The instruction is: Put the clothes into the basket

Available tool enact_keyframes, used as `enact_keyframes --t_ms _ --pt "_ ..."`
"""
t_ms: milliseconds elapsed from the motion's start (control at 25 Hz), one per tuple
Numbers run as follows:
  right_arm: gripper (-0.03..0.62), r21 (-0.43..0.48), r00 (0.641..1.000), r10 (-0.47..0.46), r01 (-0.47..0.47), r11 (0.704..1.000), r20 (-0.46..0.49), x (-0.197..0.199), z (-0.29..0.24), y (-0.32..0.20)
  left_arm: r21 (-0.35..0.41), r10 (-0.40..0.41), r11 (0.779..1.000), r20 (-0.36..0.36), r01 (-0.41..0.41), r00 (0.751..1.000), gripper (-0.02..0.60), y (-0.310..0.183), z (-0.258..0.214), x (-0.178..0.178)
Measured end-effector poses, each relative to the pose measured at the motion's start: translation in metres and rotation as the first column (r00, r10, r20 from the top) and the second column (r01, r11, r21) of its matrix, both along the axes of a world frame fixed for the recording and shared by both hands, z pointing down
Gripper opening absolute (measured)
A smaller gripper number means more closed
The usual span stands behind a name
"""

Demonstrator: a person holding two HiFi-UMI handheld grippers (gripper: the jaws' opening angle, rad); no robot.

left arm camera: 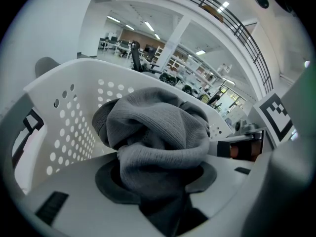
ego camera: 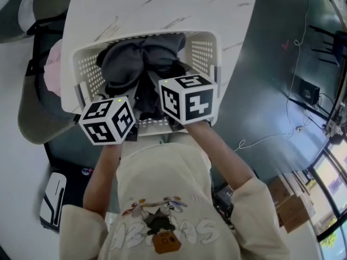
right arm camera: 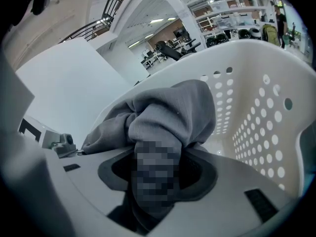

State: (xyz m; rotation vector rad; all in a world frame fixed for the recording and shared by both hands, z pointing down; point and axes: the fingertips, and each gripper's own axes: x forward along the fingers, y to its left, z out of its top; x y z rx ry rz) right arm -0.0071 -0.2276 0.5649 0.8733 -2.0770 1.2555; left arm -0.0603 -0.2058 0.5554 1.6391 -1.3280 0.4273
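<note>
Leftward first: just left of the left fingers [left arm camera: 106, 182], the holed side wall of the white basket [left arm camera: 74, 132], set on a marbled white worktop [ego camera: 162, 4]. Left gripper [ego camera: 111, 115] clenched on grey clothes [left arm camera: 158, 132]: ribbed knit pinched between both pads, bulging up and ahead of the fingertips in a thick twisted bunch. Bunch down inside the basket, walls on either side; touching the bottom or not, cannot tell. Between the two pairs of fingers, from the head view: dark cloth [ego camera: 145, 93], part of the same heap, which fills the basket from near rim to far wall. Close beside, right gripper [ego camera: 187, 97], like the left at the basket's near rim. Right fingers [right arm camera: 207, 174] clamped too, on a smoother grey fold of the clothes that rises ahead of the fingertips. Just right of those fingers: the basket's other holed wall, curving round. Well right of them, off the worktop: dark floor [ego camera: 271, 91] with a thin pale cable [ego camera: 265, 138].
</note>
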Motion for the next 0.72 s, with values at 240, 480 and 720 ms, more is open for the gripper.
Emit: enact_keyframes --t_ms 240,480,720 --pt "0.190 -0.006 1.000 0.008 -0.008 1.000 -0.004 0.000 0.008 -0.003 -0.013 0.002 1.000 0.004 -0.002 1.000 0.201 -0.003 0.008 0.000" --pt "0.190 -0.019 0.999 0.029 -0.029 0.999 -0.014 0.001 0.020 -0.006 -0.022 0.015 1.000 0.010 -0.015 1.000 0.201 -0.008 0.020 0.000" --pt "0.190 -0.031 0.999 0.036 -0.037 0.999 -0.029 0.002 0.032 -0.007 -0.035 0.015 0.999 0.014 -0.015 1.000 0.201 -0.008 0.032 0.001"
